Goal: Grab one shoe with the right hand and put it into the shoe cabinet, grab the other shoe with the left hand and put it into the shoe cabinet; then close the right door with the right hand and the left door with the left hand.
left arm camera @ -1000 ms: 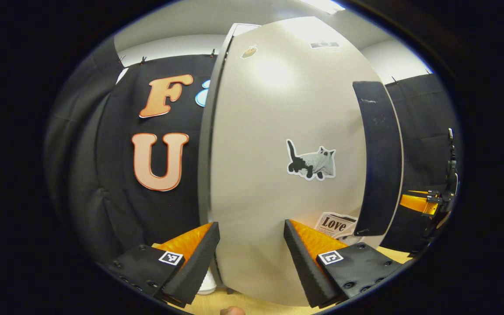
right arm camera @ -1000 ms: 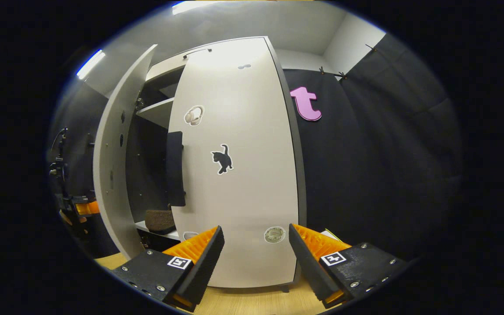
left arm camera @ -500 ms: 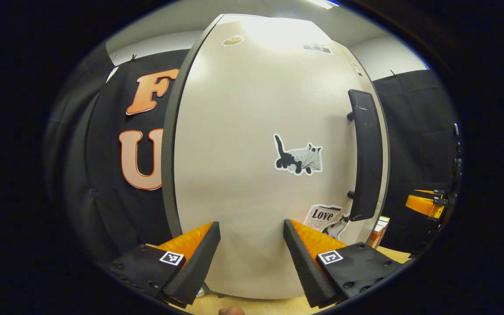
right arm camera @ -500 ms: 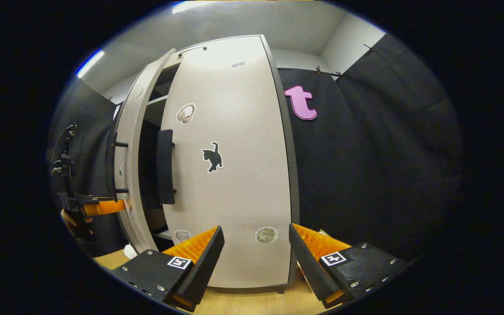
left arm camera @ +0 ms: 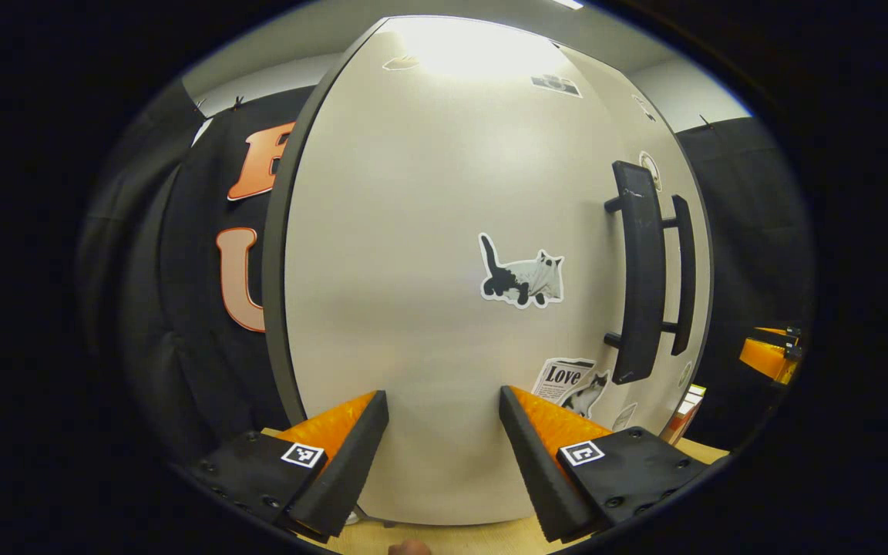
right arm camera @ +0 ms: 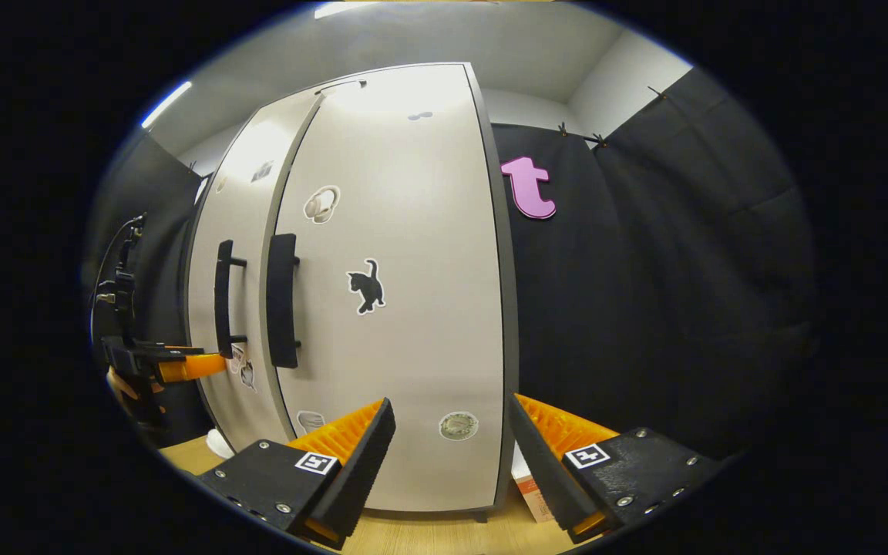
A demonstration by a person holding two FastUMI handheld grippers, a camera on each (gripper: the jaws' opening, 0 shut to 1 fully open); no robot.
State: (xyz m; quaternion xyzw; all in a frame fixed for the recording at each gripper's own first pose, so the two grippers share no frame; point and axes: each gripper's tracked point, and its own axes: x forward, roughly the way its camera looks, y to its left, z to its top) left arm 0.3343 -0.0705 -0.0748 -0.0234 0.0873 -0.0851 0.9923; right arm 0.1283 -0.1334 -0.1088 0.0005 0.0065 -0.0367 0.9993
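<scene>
Door-closing step, final phase. Left tool (left arm camera: 444, 432), jaws apart and holding nothing, faces the left door (left arm camera: 428, 270) at its lower panel, below the cat sticker (left arm camera: 523, 271); contact can't be confirmed. Right tool (right arm camera: 452, 439), likewise released and empty, faces the right door (right arm camera: 405, 308). Both doors look flush w/ the shoe cabinet (right arm camera: 351, 85), handles (right arm camera: 282, 301) side by side at the centre seam. Shoes presumably inside, hidden behind the doors. To finish well: press flat on the panel near the handle edge, not the hinge side; push gently until seated, then withdraw straight back so neither door rebounds.
</scene>
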